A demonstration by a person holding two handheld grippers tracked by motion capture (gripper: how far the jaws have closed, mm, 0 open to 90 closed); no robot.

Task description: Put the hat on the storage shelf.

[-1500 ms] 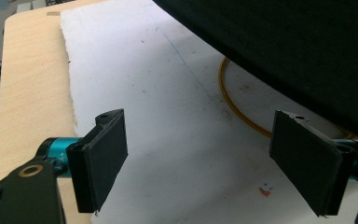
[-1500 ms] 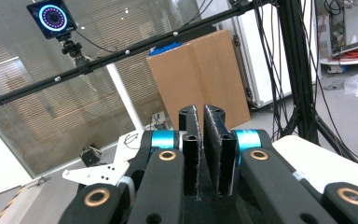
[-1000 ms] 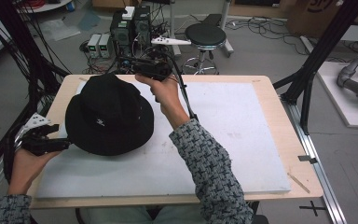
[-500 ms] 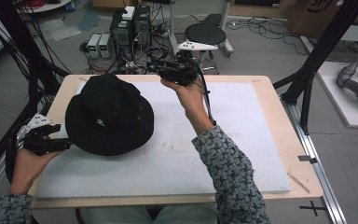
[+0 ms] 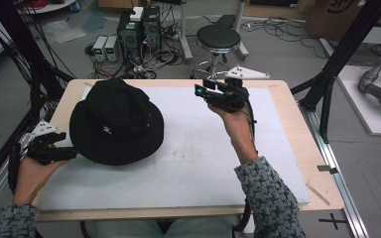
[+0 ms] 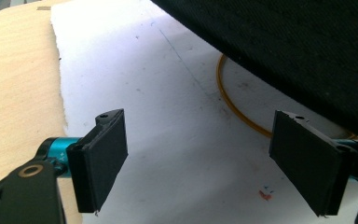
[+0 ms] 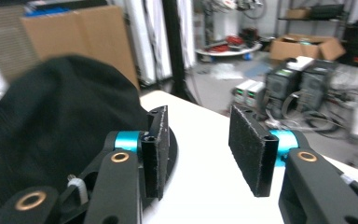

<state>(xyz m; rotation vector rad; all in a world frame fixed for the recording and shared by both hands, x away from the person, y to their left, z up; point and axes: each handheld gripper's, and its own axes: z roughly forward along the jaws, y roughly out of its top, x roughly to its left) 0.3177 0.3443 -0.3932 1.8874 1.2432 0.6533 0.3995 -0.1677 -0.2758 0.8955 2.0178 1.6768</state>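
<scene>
A black bucket hat point(image 5: 116, 121) lies on the left half of the white sheet point(image 5: 198, 158) that covers the wooden table. My left gripper point(image 5: 68, 153) rests low at the hat's left brim. In the left gripper view it point(image 6: 205, 161) is open, with bare sheet between the jaws and the hat's brim point(image 6: 298, 51) over the right jaw. A thin yellow ring point(image 6: 235, 105) curves out from under the hat. My right gripper point(image 5: 204, 92) is held up over the table's back middle, open and pointing at the hat. The right gripper view shows it point(image 7: 203, 149) with nothing held and the hat point(image 7: 51, 126) to its left.
The table's bare wooden edge point(image 6: 18, 93) runs left of the sheet. Behind the table stand a black stool point(image 5: 218, 39) and computer boxes point(image 5: 139, 25) with cables on the floor. Black frame posts point(image 5: 337, 64) rise at the right.
My right gripper has moved right, away from the hat's back right edge to the table's back middle. The left gripper and the hat have stayed in place.
</scene>
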